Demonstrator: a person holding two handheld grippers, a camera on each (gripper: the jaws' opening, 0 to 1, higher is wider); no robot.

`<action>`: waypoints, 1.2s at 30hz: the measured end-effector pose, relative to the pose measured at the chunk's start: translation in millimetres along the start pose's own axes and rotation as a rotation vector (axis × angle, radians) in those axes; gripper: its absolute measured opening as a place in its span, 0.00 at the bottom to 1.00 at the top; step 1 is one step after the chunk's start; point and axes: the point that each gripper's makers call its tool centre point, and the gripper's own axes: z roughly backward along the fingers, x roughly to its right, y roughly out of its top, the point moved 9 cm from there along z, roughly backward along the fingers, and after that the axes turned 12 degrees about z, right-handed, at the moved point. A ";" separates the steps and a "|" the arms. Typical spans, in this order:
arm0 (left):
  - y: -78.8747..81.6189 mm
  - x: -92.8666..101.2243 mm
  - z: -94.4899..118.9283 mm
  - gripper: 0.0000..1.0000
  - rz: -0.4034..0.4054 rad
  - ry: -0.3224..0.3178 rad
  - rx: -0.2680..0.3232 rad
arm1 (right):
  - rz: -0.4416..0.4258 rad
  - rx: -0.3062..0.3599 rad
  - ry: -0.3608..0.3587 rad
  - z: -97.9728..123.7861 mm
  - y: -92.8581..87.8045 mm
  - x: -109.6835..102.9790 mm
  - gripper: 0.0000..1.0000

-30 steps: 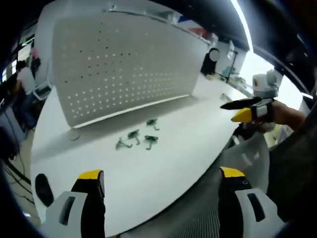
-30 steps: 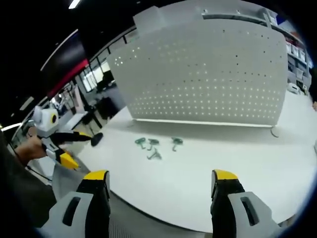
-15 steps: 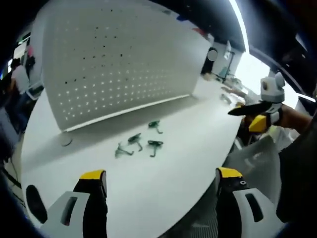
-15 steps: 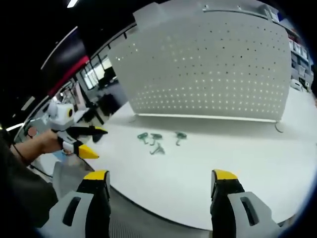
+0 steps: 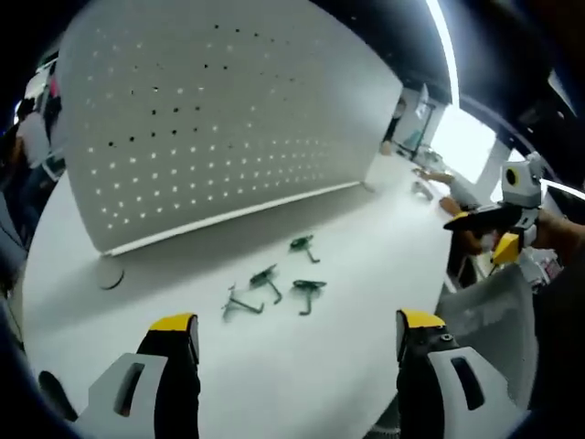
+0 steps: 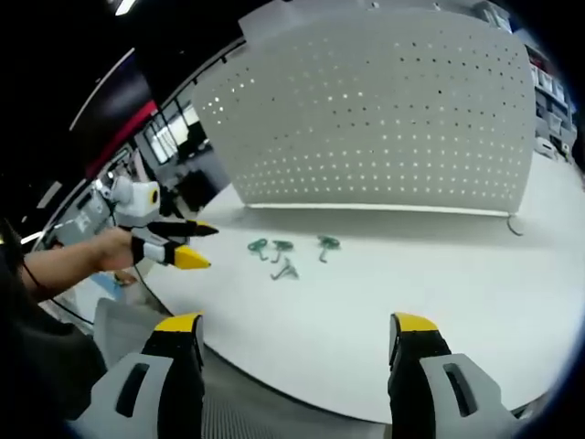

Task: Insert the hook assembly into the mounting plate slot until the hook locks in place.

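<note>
Several small dark green hooks lie loose on the white table, in front of an upright white perforated mounting plate. The same hooks and plate show in the right gripper view. My left gripper is open and empty, low and near the hooks. My right gripper is open too, with nothing between its jaws, farther from the hooks. The right gripper appears at the right of the left gripper view; the left gripper appears at the left of the right gripper view, held by a hand.
A small round foot stands by the plate's left end. The table edge curves close to both grippers. Desks and clutter lie beyond the plate's right end, and windows and office furniture at far left.
Both gripper views have moved in over the table toward the hooks and plate. The left gripper has swung further in over the table edge. Both stay open; the hooks have not moved.
</note>
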 end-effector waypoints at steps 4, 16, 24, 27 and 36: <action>1.2 -6.7 -13.2 0.89 0.002 -0.008 -0.011 | 0.000 -0.004 0.006 -3.1 1.5 -0.3 0.84; 3.0 -22.9 -46.6 0.81 -0.033 0.004 -0.095 | -0.022 -0.020 -0.003 -3.8 -4.4 8.1 0.84; 1.5 -40.8 -57.5 0.64 -0.060 0.052 -0.134 | -0.037 -0.036 -0.004 -4.1 -9.9 11.4 0.83; 0.9 -44.1 -61.7 0.50 -0.075 0.049 -0.151 | -0.043 -0.025 -0.002 -4.8 -8.7 12.3 0.83; 4.6 -50.5 -72.0 0.40 -0.117 0.102 -0.203 | -0.046 -0.028 0.001 -8.0 -6.6 16.0 0.83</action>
